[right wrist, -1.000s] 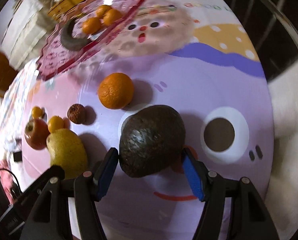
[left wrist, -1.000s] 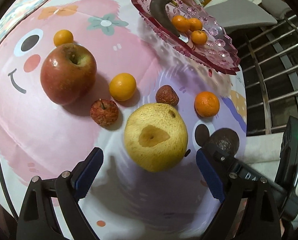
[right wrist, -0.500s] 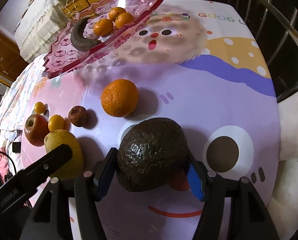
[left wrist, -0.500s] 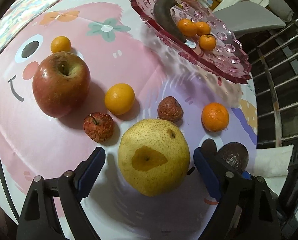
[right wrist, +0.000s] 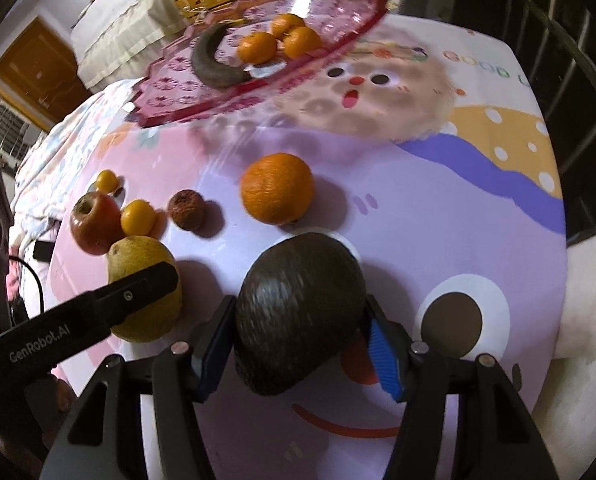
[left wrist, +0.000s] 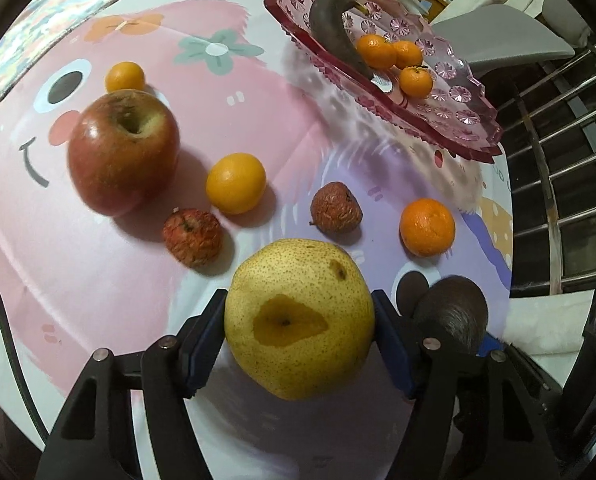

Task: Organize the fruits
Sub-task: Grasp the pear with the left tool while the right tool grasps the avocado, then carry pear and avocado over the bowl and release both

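Yellow pear [left wrist: 298, 320] clamped in left tool [left wrist: 298, 344]; right tool [right wrist: 298, 344] pinches dark avocado [right wrist: 298, 312].

The pear [left wrist: 298, 318] sits between the left gripper's [left wrist: 298, 336] fingers, with the avocado [right wrist: 298, 320] just to its right between the right gripper's [right wrist: 298, 344] fingers. Beyond the pear lie two lychees [left wrist: 336, 208], a kumquat [left wrist: 236, 183], an apple [left wrist: 123, 159] to the left and an orange [left wrist: 427, 227] to the right. Farther back on the table [left wrist: 258, 120] stands a tray [left wrist: 458, 112] holding a banana [left wrist: 334, 28] and three tangerines [left wrist: 394, 58].

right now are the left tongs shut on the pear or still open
Shut on the pear: the left tongs have both blue pads pressed against its sides, with no gap showing.
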`<state>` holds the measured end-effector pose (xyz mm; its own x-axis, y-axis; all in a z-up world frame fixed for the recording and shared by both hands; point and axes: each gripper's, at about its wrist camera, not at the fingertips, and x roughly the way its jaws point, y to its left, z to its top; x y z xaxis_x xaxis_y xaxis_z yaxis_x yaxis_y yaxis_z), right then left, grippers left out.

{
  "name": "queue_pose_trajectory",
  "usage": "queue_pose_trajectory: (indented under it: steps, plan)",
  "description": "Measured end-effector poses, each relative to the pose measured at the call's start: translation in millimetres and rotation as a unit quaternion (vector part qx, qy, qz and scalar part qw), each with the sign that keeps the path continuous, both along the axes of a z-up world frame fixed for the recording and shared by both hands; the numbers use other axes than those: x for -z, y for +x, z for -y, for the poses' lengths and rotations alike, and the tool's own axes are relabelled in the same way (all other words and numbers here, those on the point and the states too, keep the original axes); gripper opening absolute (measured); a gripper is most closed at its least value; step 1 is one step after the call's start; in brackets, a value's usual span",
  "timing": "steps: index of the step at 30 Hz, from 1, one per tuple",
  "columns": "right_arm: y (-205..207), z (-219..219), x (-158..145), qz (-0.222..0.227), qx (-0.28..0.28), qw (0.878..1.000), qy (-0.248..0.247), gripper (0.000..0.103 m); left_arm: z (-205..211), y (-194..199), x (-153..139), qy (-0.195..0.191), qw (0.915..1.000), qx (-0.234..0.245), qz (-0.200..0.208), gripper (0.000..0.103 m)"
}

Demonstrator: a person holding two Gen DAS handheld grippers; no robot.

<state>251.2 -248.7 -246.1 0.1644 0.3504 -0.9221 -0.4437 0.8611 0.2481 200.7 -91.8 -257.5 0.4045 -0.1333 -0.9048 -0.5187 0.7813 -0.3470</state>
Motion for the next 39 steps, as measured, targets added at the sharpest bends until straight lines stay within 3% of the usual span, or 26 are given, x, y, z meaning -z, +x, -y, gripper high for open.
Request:
queue_pose_trajectory:
  steps: [10,21,29,39]
  plan:
    - [-7.0,-15.5,-44.1,0.022,-0.021,0.999,0.029,0.06,-25.5,-14.5,-57.7,0.013,0.9996,0.012,0.02,0.068]
    - [9.5,-35.1,-97.8,0.092,0.008,0.994,0.052,0.06,-61.3,26.1,-121.9,0.064,0.9934,0.068,0.066,0.068]
    - [37.8,-47.3,-111.6,0.115,0.044,0.99,0.065,0.06,-71.6,67.3,-136.0,0.086,0.986,0.121,0.077,0.068]
    - [82.1,-63.2,-87.8,0.104,0.089,0.989,0.047,0.06,-73.7,119.7,-122.8,0.107,0.9717,0.201,0.062,0.068]
